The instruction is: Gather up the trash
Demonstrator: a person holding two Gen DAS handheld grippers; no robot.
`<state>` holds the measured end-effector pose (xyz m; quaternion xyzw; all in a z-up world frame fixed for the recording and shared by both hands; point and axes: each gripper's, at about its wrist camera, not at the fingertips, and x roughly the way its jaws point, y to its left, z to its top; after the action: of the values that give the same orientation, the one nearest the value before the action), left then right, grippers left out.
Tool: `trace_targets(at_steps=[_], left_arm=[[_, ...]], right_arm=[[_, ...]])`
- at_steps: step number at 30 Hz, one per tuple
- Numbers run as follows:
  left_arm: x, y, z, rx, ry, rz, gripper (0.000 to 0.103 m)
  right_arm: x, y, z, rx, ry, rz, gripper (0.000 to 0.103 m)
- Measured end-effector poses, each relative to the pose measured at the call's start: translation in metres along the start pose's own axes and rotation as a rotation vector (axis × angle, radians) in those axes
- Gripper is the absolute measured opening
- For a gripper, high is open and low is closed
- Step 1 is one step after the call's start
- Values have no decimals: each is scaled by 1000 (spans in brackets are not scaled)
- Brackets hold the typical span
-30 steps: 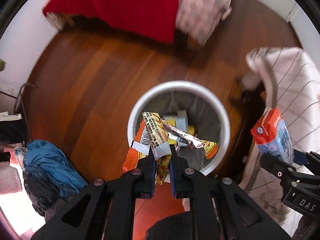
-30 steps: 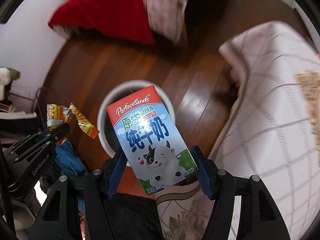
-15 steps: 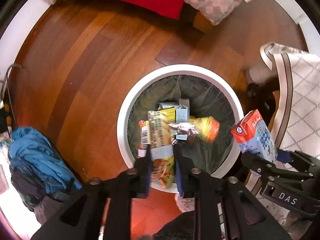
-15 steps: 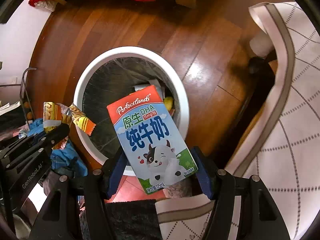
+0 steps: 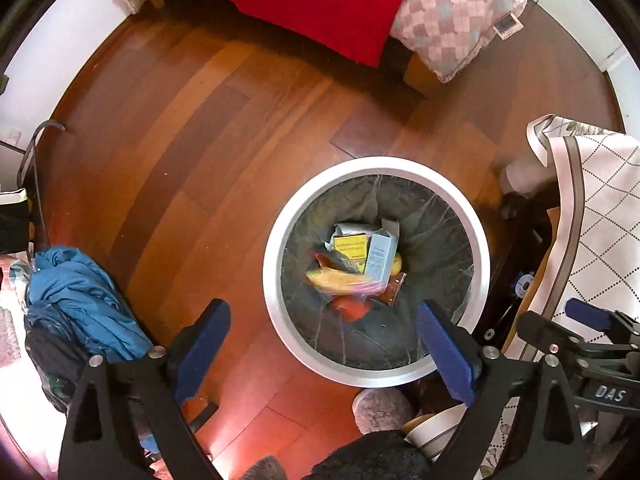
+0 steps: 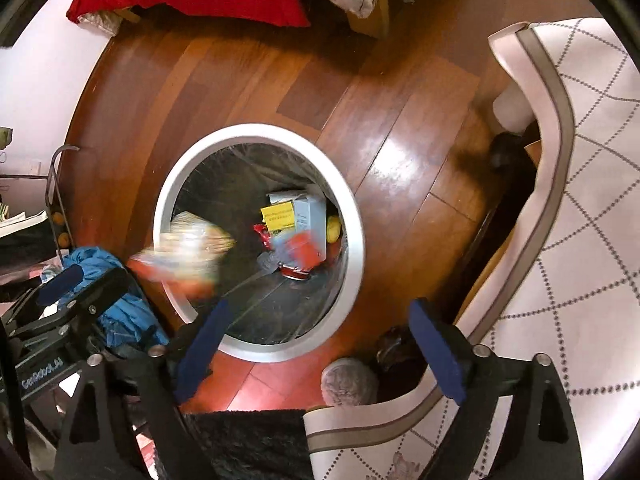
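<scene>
A white-rimmed trash bin (image 5: 272,280) with a dark liner stands on the wooden floor below both grippers. My left gripper (image 5: 324,348) is opening wide with nothing between its blue pads. The yellow and orange snack wrappers (image 5: 340,280) it held fall blurred into the bin; in the right wrist view the wrappers (image 6: 188,252) blur over the bin rim (image 6: 358,240). My right gripper (image 6: 318,352) is also opening and holds nothing. The red and blue milk carton (image 6: 300,252) drops blurred inside the bin. A yellow box (image 5: 350,246) and a pale carton (image 5: 380,256) lie at the bottom.
A blue garment (image 5: 80,292) is heaped left of the bin. A white patterned rug (image 5: 600,220) with a curled edge lies to the right. A red blanket (image 5: 300,0) and checked pillow (image 5: 452,12) are at the far side. A grey slipper (image 5: 380,408) sits near the bin.
Both grippers went from shut on trash to wide open. The wrappers left the left gripper and the milk carton left the right; both fall into the bin. Both grippers sank closer to it.
</scene>
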<state>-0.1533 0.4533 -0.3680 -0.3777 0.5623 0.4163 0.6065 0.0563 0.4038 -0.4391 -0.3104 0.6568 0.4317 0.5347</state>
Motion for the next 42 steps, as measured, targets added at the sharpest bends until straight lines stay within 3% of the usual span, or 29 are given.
trace_targets(at_steps=[1, 4, 8, 16, 31, 42], left_arm=[[-3, 1, -1, -4, -7, 2, 96], [-12, 2, -6, -9, -27, 7, 103], [-28, 3, -15, -12, -52, 2, 103], [-80, 6, -43, -19, -132, -16, 103], [-228, 2, -113, 7, -320, -130, 103], [-308, -2, -143, 19, -380, -250, 103]], right_arm=[[-2, 0, -1, 0, -3, -5, 103], [-14, -2, -7, -8, -22, -15, 103], [-28, 1, -17, -18, -49, -48, 103], [-66, 12, -43, -30, -114, -33, 103], [-212, 27, -136, -93, -289, 133, 103], [-320, 41, -191, -191, -371, 233, 103]])
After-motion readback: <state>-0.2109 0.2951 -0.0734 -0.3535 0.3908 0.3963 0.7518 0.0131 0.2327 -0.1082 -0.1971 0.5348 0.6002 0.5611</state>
